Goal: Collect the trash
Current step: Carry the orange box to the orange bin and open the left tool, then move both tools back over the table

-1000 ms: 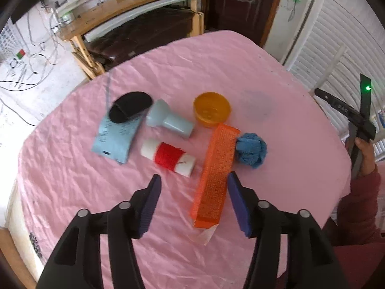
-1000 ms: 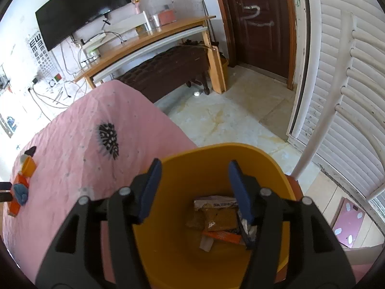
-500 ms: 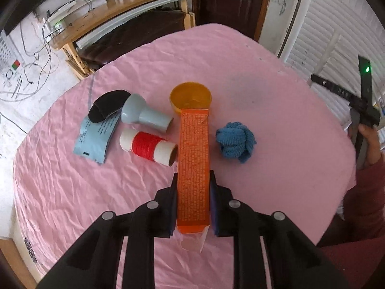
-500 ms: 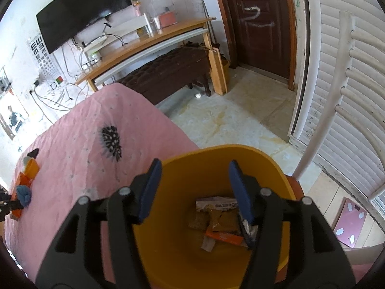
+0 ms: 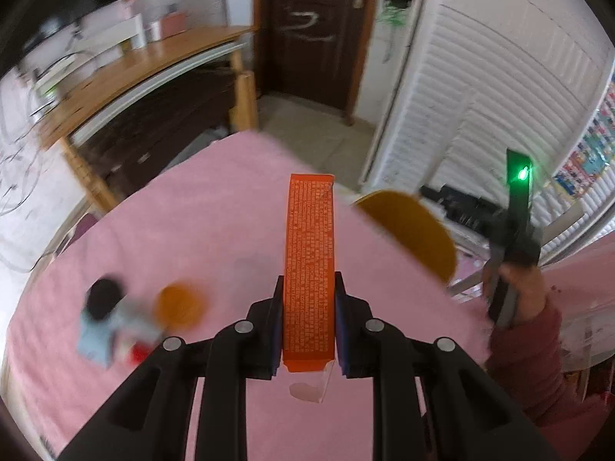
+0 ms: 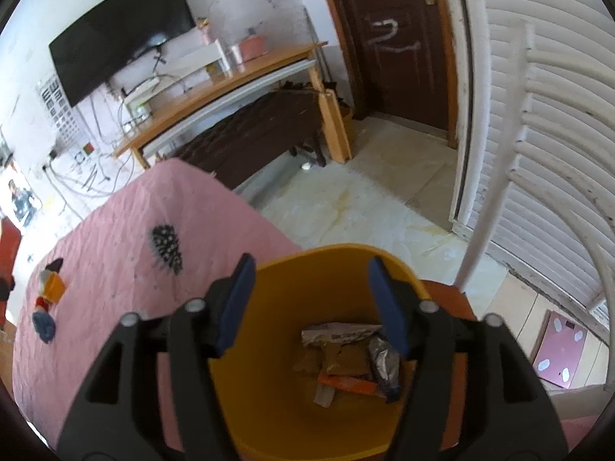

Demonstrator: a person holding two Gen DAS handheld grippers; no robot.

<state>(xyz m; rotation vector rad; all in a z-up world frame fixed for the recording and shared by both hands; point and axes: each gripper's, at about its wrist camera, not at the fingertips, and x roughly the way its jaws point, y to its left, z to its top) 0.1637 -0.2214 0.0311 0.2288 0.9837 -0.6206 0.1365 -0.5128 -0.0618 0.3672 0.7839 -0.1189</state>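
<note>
My left gripper (image 5: 309, 317) is shut on a long orange wrapper (image 5: 309, 253) with white print and holds it up off the pink table (image 5: 215, 199), pointing toward the yellow bin (image 5: 413, 230) at the table's right edge. My right gripper (image 6: 311, 303) is open and empty, held over the yellow bin (image 6: 276, 365). Several crumpled wrappers (image 6: 346, 357) lie in the bin's bottom.
On the table's left lie a blurred orange cup (image 5: 180, 303), a black object (image 5: 103, 296), a light blue pouch (image 5: 94, 336) and a red spool (image 5: 138, 353). A blue knit ball (image 6: 44, 324) shows in the right wrist view. A wooden desk (image 5: 134, 73) and white shutters (image 5: 480, 88) stand behind.
My left gripper closed on the orange wrapper, lifted it off the table and swung right toward the bin. My right gripper stayed open over the bin.
</note>
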